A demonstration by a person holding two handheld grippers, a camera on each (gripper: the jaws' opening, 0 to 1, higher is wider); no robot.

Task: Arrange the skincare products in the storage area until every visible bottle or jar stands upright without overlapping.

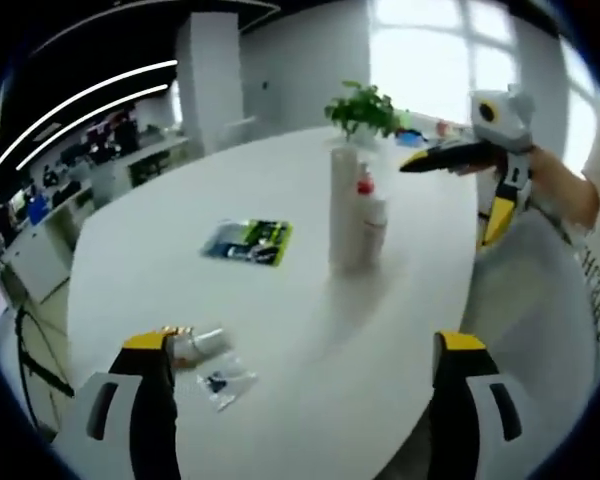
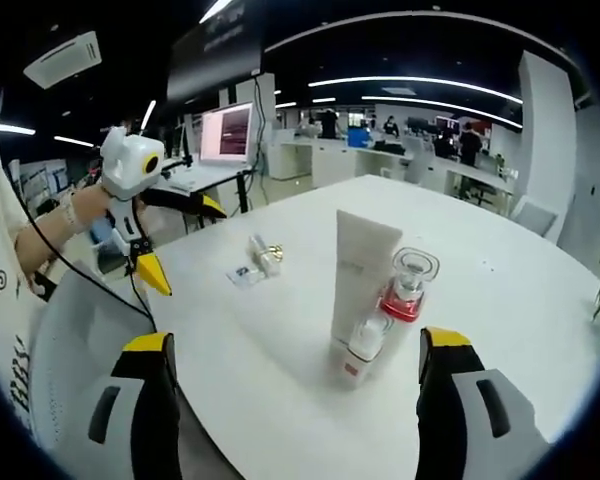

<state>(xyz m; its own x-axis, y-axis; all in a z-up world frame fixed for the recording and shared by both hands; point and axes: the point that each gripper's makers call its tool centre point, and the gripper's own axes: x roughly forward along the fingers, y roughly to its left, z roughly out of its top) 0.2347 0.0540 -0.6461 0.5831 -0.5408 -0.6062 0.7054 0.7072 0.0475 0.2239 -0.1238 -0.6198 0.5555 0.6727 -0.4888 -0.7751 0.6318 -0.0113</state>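
A: What's sitting on the white table (image 2: pixel 280 380)?
B: A tall white tube (image 2: pixel 362 275), a red-collared bottle (image 2: pixel 410 285) and a small pump bottle (image 2: pixel 362 350) are standing together, upright.
A: The tools?
B: Left tool (image 1: pixel 305 395) and right tool (image 2: pixel 295 390) are both hovering wide open, holding nothing.

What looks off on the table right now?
One small bottle lies on its side, apart from the standing group of the white tube, the clear-capped bottle and the small white bottle. A flat green packet and a small clear bag also lie loose on the table.
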